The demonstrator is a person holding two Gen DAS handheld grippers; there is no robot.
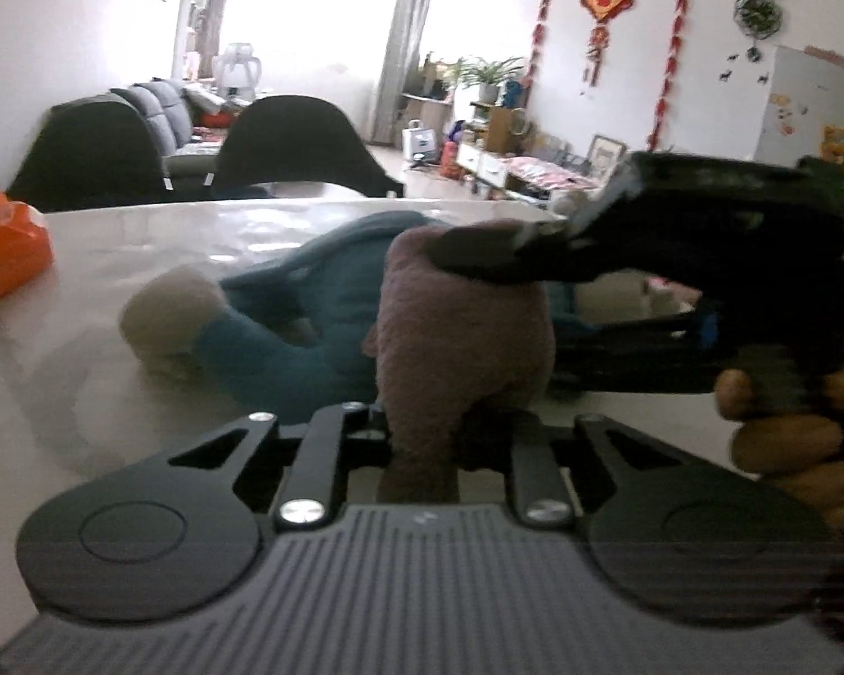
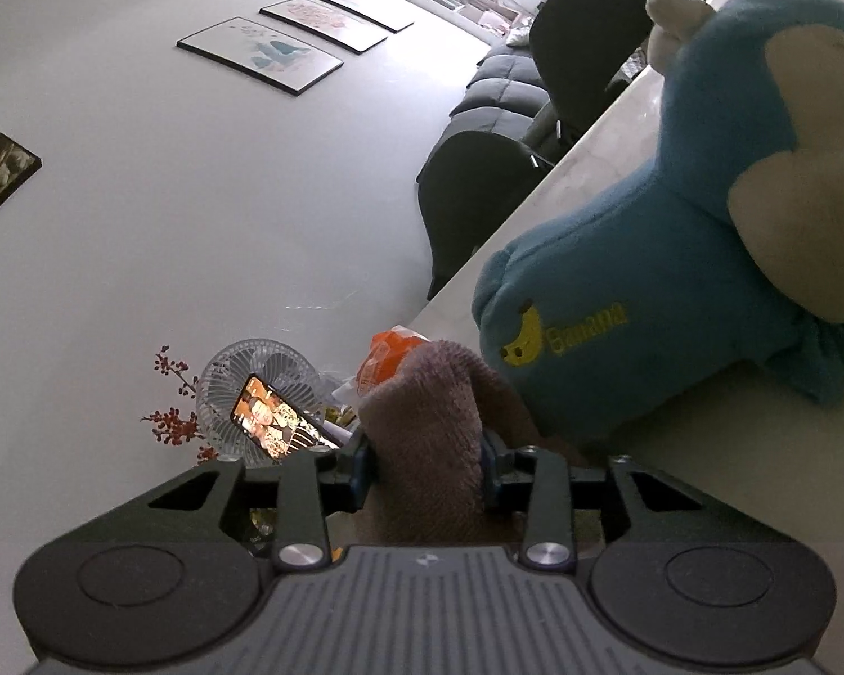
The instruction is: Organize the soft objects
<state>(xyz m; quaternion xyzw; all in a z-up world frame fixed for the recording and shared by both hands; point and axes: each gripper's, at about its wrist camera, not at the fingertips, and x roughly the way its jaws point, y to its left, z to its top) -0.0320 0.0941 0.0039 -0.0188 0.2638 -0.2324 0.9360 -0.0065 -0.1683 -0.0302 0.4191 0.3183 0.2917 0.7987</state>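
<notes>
Both jaws pinch mauve towel (image 1: 461,326) beside blue monkey plush (image 2: 675,259); table (image 1: 140,259) clear to L edge.

"Banana" on blue plush monkey (image 2: 664,259)

Fuzzy mauve cloth (image 1: 461,326), plush blue monkey (image 2: 675,236), glossy table (image 1: 197,236).

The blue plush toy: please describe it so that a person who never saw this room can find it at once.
Look at the white table in the living room. The blue plush lies there behind the mauve cloth that both grippers pinch. Only it is blue, with a cream monkey face and a yellow banana with the word "Banana" on its body.
</notes>
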